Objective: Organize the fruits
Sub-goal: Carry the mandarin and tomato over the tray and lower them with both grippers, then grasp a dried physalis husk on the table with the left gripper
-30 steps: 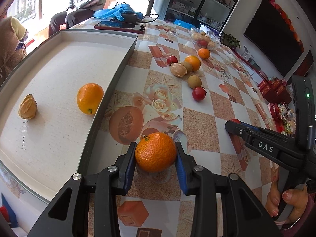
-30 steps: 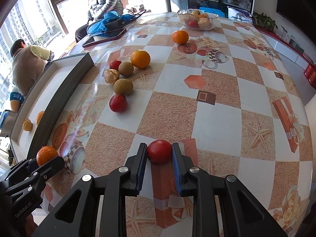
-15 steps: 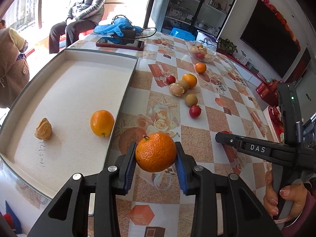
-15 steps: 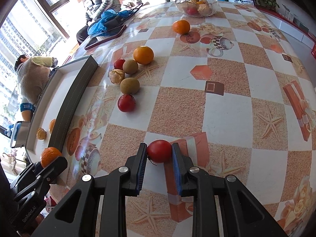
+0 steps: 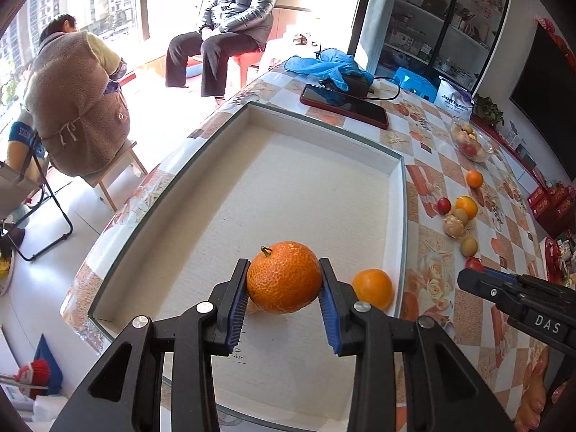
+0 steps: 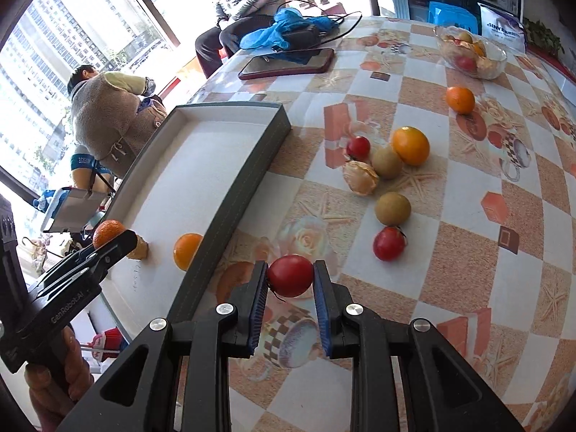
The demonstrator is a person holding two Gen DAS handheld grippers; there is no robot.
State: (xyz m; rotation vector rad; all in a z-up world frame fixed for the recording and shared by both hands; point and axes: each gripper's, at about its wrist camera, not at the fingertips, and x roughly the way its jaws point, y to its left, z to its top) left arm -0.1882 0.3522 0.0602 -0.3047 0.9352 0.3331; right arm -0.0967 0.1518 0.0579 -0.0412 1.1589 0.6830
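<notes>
the left tongs (image 5: 284,280) squeeze an orange (image 5: 284,276) above the tray (image 5: 394,194); the right tongs (image 6: 290,277) squeeze a tomato (image 6: 290,275).

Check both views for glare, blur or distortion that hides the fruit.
Left wrist: window blown out, fisheye bends the tray, the held orange is sharp. Right wrist: window glare again, sheen on the tablecloth, red fruit crisp.
</notes>
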